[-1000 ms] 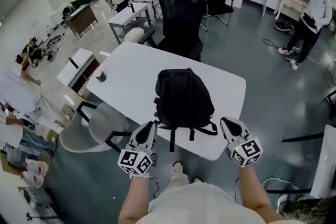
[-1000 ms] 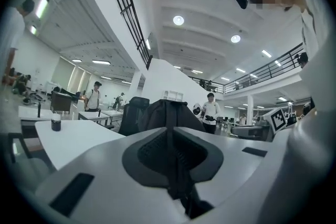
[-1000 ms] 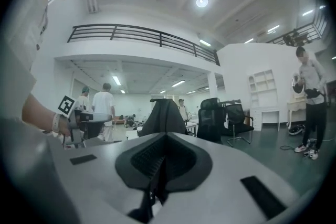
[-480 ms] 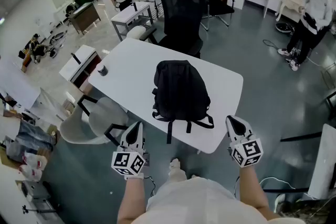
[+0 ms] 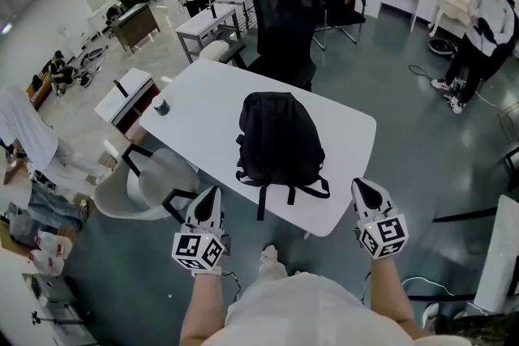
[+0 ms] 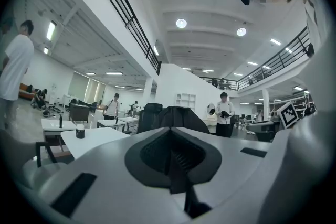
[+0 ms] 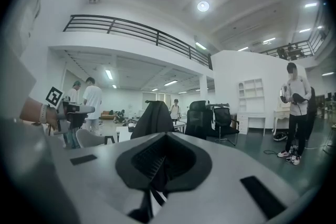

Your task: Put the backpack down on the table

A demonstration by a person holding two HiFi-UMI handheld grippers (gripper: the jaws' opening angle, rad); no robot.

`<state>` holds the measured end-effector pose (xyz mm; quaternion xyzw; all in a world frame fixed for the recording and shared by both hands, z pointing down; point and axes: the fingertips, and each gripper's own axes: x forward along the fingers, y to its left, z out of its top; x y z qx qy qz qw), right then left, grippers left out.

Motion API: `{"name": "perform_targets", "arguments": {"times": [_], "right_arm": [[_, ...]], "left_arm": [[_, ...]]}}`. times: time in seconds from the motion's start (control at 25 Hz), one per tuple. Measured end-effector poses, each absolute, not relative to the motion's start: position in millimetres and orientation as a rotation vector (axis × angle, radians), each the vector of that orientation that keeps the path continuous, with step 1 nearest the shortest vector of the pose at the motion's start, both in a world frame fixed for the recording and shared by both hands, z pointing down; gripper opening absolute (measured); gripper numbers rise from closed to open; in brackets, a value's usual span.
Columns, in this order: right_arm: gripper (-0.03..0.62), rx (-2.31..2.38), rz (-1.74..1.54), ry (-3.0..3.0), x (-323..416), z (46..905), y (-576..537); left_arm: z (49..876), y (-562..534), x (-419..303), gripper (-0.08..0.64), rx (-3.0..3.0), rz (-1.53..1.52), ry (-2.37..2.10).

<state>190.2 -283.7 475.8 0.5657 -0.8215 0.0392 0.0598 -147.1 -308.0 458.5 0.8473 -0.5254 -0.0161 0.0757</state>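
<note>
Currently backpack lies flat mid-table, straps toward the near edge. Left gripper and right gripper both closed, empty, off that edge, clear of the backpack.

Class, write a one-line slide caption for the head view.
Black fabric backpack rests on the white rectangular table; left gripper and right gripper, both shut, hold nothing.

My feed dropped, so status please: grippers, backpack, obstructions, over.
Left gripper and right gripper shut, empty. Black fabric backpack lying on the white rectangular table, clear of both. Nothing in the way.
</note>
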Motion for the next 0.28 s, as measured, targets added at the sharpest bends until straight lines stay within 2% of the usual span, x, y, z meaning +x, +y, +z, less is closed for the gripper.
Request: {"name": "perform_targets", "arguments": {"times": [0.28], "right_arm": [[0.017,1.689,0.108,-2.502,188.2,475.0,-285.9]], "left_arm": [[458.5,-309.7,-143.3,0.022,2.548,-0.048,-1.571]]}}
